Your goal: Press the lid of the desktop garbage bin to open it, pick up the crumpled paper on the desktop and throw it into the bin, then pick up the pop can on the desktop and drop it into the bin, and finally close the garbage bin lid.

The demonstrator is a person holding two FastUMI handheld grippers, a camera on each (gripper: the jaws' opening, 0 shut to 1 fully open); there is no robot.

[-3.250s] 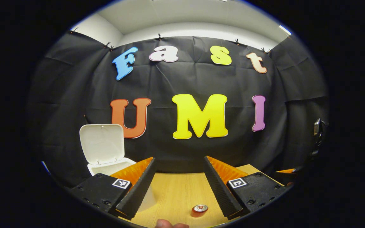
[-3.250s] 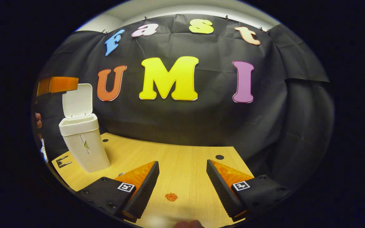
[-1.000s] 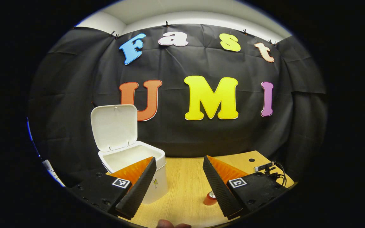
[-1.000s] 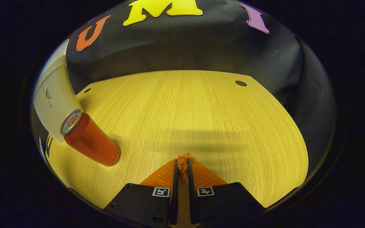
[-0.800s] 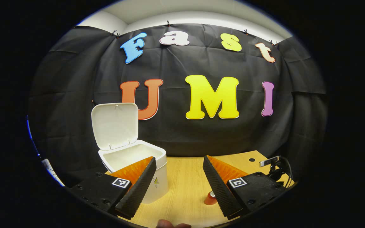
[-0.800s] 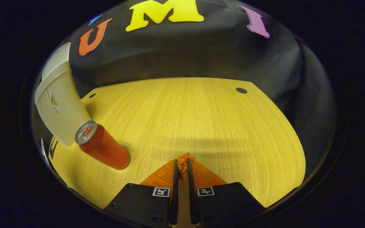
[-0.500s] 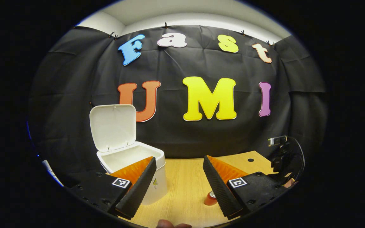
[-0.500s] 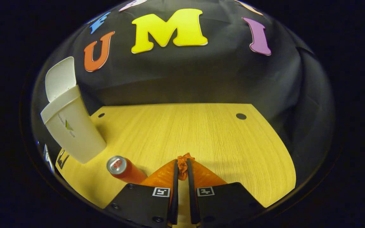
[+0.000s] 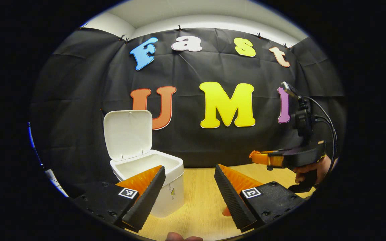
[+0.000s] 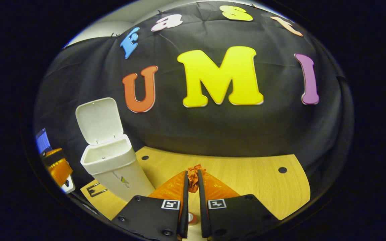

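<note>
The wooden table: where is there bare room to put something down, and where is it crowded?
The table is bare from the middle across to its right end, between the black cloth and the near edge. The left end is crowded: the open bin stands there with the pop can near it. The right tool, pinching the crumpled paper, hangs above the middle.

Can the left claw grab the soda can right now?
Probably yes. The left claw is open, and the can stands on the table just beyond its right finger, with nothing between. The right claw is up high holding the crumpled paper, out of the way.
</note>
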